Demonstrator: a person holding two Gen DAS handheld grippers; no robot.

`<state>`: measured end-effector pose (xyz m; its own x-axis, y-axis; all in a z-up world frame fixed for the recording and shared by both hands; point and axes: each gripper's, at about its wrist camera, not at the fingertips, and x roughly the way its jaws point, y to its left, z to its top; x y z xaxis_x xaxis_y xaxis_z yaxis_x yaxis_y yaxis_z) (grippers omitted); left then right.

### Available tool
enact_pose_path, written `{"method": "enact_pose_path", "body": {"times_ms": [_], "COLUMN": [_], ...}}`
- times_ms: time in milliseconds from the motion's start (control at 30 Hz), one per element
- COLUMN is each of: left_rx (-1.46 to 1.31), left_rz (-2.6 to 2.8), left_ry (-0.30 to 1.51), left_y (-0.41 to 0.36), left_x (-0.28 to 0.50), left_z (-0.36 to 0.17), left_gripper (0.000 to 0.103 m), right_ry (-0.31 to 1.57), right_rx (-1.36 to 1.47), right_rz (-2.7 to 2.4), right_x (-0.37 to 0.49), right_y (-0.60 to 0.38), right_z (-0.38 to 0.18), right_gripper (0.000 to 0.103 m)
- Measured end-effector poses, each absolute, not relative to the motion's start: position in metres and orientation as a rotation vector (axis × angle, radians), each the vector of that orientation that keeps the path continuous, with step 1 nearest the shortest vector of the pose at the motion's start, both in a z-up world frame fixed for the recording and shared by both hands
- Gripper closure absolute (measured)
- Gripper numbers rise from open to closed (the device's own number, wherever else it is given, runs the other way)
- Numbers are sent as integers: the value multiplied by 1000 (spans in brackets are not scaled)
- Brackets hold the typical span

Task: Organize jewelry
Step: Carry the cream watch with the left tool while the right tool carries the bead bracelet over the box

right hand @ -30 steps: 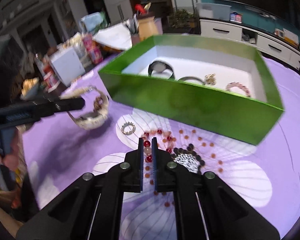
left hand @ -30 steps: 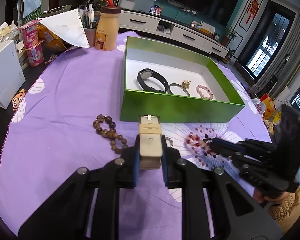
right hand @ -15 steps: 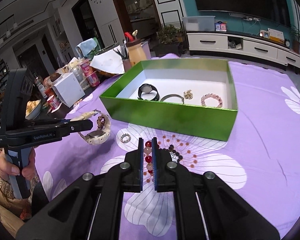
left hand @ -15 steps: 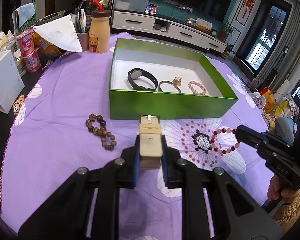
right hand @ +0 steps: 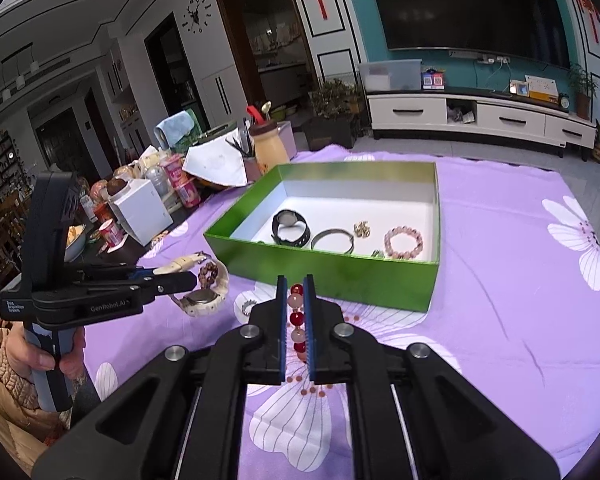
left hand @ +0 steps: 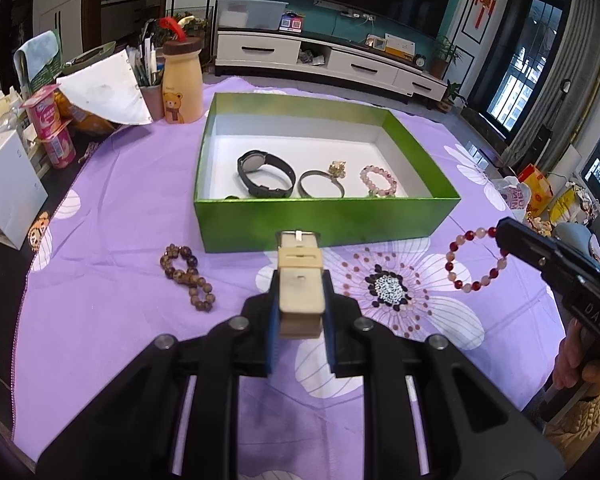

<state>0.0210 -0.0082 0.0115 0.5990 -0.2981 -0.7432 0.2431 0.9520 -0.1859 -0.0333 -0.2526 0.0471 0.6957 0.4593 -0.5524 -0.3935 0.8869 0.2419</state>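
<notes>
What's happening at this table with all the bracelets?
A person is sorting jewelry into the green box. The left tongs hold a cream watch by its strap; the right tongs grip a red and pink bead bracelet, lifted off the purple cloth. A brown bead bracelet and a small ring remain outside the box.

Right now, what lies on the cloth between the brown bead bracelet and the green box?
Nothing: the left wrist view shows only bare purple cloth between the brown bead bracelet and the green box.
</notes>
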Motion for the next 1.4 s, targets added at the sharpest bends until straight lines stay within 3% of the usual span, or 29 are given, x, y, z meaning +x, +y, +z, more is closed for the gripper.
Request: {"method": "enact_pose_path", "body": {"times_ms": [867, 1400], "left_rx": [27, 74], "left_rz": [-342, -346], "left_ry": [750, 733], "left_y": [-47, -65], "left_x": [60, 95], "left_z": [62, 65], "left_gripper": [85, 85], "right_ry": [544, 528], "right_rx": [72, 53], "right_rz": [463, 447], "right_x": [-5, 26], "right_y": [-259, -255], "right_z": [81, 87], "right_gripper": [96, 96]}}
